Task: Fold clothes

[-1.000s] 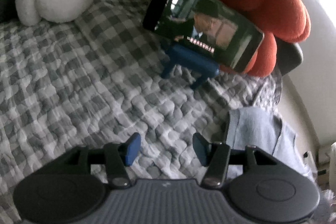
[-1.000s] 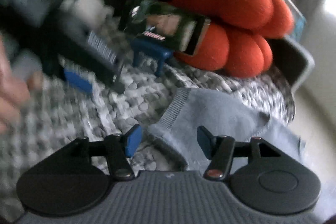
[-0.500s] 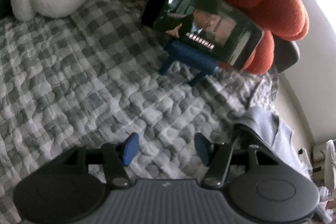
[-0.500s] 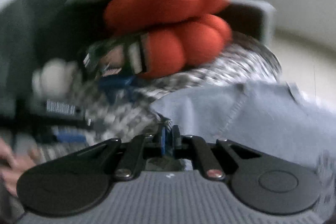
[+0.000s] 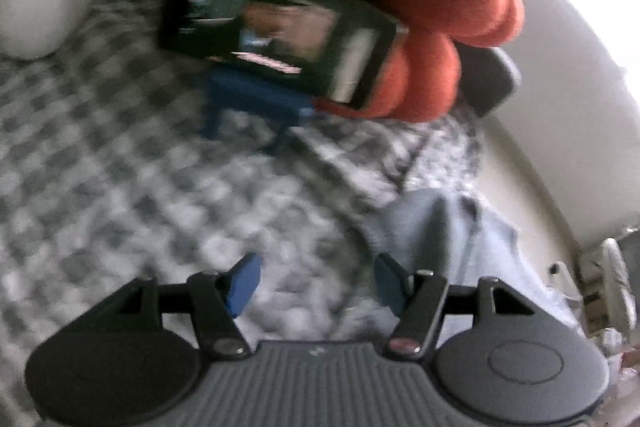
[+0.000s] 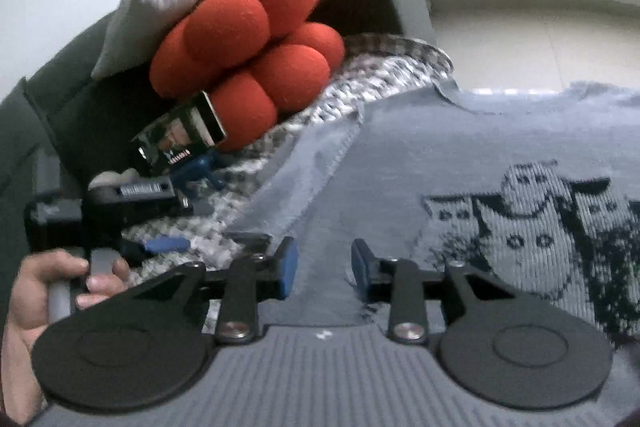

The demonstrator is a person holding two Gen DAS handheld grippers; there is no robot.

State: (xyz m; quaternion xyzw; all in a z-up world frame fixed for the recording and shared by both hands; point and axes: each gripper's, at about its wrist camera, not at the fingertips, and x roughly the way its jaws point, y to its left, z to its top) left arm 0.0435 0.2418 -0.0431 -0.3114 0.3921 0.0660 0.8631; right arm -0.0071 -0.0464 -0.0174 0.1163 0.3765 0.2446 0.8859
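Under the opening right gripper (image 6: 324, 269) lies the sweater (image 6: 460, 155), ungripped.

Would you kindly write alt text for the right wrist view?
The right gripper, jaws opening and empty, hovers over a grey-blue knit sweater with a cat pattern, spread on a checked quilt. Behind it a phone leans against a red cushion; a hand holds the left gripper.
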